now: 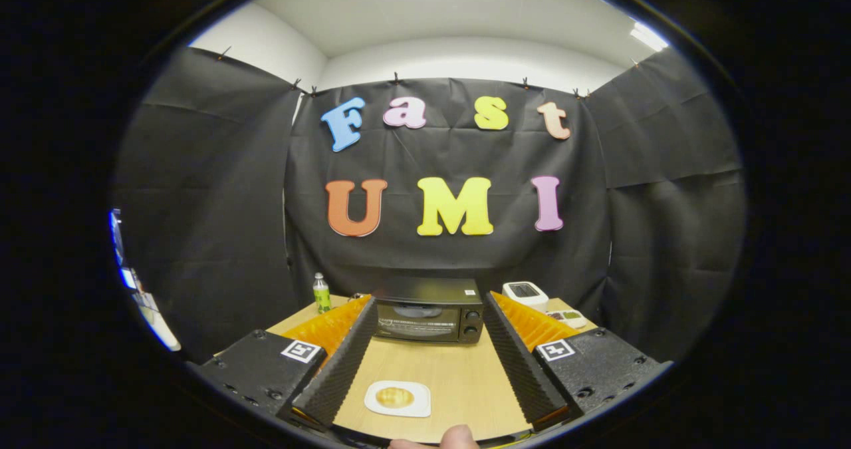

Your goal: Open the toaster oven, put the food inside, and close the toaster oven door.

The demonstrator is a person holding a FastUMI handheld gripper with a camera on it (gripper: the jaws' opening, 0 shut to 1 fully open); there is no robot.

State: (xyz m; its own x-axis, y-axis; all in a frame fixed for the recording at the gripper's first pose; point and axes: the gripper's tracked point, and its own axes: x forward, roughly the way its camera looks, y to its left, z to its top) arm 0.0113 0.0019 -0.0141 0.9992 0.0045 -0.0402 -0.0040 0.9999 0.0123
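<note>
The gripper [425,342] holds its fingers wide apart, gripping nothing. Beyond them sits the toaster oven [429,310], door closed — rigid and probably heavy enough to stay put; its door's top edge looks the likeliest hold. Between the fingers, the food [394,396] on a white plate [417,409] seems light and soft. No writing is legible.
</note>
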